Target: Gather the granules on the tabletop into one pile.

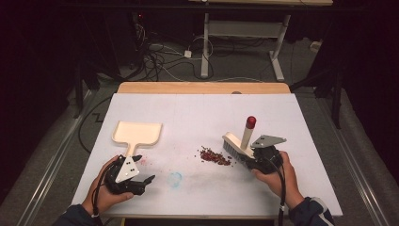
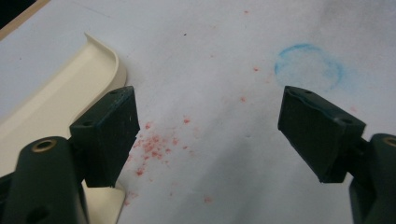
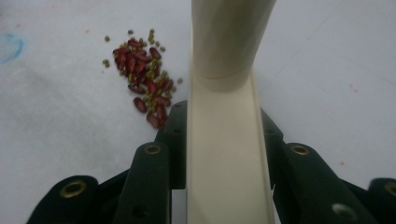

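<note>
From the high view I see my right gripper (image 1: 258, 157) pinching a cream hand brush (image 1: 234, 143) by its back, the brush's handle with the red tip (image 1: 251, 122) standing up and away from me, its bristle edge facing left toward a small pile of red beans (image 1: 215, 156) that lies just beside it on the white table (image 1: 197, 113). My left gripper (image 1: 135, 179) sits near the table's front left with its jaws spread and nothing between them; the cream dustpan (image 1: 138, 133) lies just beyond it, handle pointing back toward me and mouth facing away, well apart from the pile. In the left gripper view the two black pads (image 2: 111, 133) are wide apart over bare table with red dust specks and a faint blue ring (image 2: 308, 65); the dustpan (image 2: 51, 107) runs past the outside of the left-hand pad, not between the jaws. In the right gripper view the jaws close on either side of the brush's cream body (image 3: 226, 158), which runs straight ahead along the gripper's axis, and the beans (image 3: 144, 84) lie ahead and to its left. I judge the pan's handle is what matters next: it lies just ahead and left of my open left jaws, long axis roughly toward me, so the left hand is the nearer one to take it.
</note>
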The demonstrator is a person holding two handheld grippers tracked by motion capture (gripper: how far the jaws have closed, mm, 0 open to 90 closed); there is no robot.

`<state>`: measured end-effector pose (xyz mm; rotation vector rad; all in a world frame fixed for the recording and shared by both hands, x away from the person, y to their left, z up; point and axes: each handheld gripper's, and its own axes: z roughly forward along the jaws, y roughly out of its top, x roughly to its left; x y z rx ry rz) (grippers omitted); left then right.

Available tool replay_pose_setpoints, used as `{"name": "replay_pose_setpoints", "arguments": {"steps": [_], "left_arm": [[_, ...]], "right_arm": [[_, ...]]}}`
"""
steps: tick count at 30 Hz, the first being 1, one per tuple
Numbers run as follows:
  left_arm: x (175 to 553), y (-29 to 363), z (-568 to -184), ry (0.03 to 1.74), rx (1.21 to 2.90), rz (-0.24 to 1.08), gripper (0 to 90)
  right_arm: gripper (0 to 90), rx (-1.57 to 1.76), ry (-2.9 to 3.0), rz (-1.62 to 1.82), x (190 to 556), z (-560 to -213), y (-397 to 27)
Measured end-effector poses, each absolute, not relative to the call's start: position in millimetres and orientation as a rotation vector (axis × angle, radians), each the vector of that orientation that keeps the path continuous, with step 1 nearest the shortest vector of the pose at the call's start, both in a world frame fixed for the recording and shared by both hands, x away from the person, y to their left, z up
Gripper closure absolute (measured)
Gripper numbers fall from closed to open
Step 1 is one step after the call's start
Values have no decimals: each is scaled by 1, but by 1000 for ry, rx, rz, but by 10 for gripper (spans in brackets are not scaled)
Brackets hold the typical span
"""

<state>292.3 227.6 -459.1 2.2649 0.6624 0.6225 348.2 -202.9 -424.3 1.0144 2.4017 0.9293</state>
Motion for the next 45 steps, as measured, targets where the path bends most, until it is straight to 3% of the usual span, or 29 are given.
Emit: {"name": "replay_pose_setpoints", "arguments": {"steps": [30, 45], "left_arm": [[294, 223, -459, 645, 2273, 602, 202], [295, 224, -460, 658, 2270, 602, 203]], "right_arm": [[678, 1162, 2088, 894, 348, -444, -108], [678, 1167, 2003, 945, 359, -441, -106]]}}
